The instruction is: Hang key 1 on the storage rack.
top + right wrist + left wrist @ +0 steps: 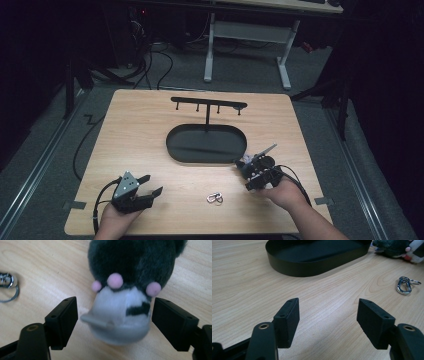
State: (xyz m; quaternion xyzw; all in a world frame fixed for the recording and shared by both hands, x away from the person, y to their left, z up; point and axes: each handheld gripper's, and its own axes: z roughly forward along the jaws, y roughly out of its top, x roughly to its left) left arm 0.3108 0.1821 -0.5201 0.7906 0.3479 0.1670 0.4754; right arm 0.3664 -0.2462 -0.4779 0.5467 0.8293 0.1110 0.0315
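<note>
A small dark grey plush toy [132,262] with pink dots and a white and grey part lies on the wooden table [140,130]. My right gripper [113,305] is open, one jaw on each side of the toy's pale end, neither clearly touching it. In the high view the right gripper [246,172] sits just off the near right end of the black oval tray [172,145], with the toy [246,160] at its tips. A silver carabiner with a key ring [215,198] lies between the two hands. My left gripper [152,184] is low over the table at the front left, open with nothing in it [328,307].
A black T-shaped rack with several hooks [207,105] stands in the tray's far side. The left gripper view has the tray wall [312,266] ahead, the carabiner [404,285] to the right and the toy [390,246] at the top right. The key ring [7,286] lies left of the right gripper.
</note>
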